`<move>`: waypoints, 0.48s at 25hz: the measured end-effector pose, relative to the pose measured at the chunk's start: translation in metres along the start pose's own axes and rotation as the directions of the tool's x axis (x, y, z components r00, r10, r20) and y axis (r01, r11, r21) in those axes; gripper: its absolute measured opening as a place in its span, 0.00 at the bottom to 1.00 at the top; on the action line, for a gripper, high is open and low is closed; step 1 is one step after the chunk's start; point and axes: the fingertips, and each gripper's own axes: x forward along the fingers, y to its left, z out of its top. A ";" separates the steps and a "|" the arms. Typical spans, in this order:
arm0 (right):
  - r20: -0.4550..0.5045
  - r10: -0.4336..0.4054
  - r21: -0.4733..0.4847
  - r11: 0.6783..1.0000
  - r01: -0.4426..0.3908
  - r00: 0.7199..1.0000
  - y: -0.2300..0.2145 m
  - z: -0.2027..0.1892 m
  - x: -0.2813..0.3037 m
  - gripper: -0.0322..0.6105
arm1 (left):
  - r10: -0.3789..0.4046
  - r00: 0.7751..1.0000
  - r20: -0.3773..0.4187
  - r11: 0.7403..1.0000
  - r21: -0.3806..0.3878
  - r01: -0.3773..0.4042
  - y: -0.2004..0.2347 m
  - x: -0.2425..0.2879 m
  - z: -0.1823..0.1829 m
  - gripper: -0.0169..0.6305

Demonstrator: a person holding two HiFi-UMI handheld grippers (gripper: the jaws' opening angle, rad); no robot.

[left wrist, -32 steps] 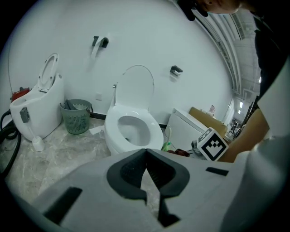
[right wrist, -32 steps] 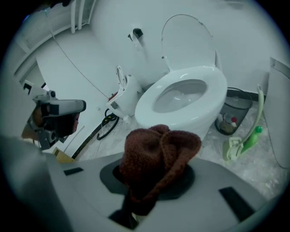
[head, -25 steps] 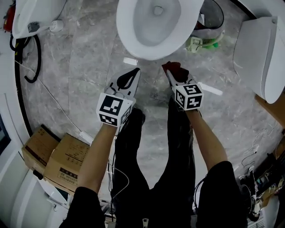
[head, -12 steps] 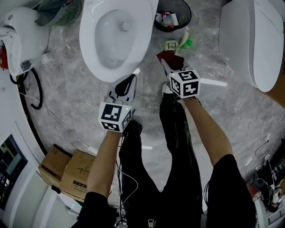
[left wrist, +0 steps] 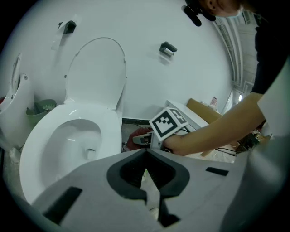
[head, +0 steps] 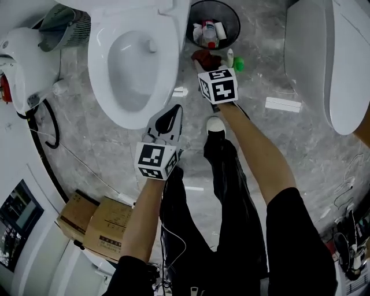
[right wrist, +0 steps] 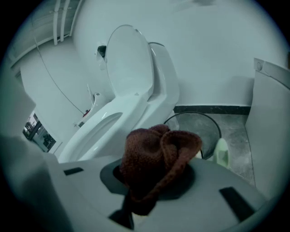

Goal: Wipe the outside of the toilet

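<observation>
Marble floor (head: 312, 144): one open toilet (head: 99, 75), one bin (head: 236, 23); right gripper (head: 202, 65) pinching cloth (right wrist: 156, 158).

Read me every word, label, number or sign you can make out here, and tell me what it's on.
No text here can be read.
Cardboard boxes: dark print on top, too small to read.
Bottles in the bin: labels, too blurred to read.
Left marker cube and right marker cube: black-and-white square patterns only, no letters.

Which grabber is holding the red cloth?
The right gripper, up beside the bin, has the red cloth bunched in its jaws. The left gripper is shut with nothing in it.
</observation>
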 end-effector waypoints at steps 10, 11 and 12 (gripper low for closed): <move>-0.003 -0.002 -0.154 0.988 0.001 1.000 -0.024 0.019 0.090 0.18 | 0.008 1.000 0.009 0.997 -0.074 -0.007 0.015 0.029 -0.025 0.04; -0.002 0.005 -0.184 0.983 -0.005 1.000 -0.026 0.021 0.095 0.18 | 0.011 1.000 0.010 0.997 -0.078 -0.010 0.017 0.030 -0.027 0.04; -0.003 0.016 -0.205 0.979 -0.016 1.000 -0.026 0.020 0.098 0.18 | 0.013 1.000 0.009 0.997 -0.081 -0.012 0.018 0.029 -0.031 0.04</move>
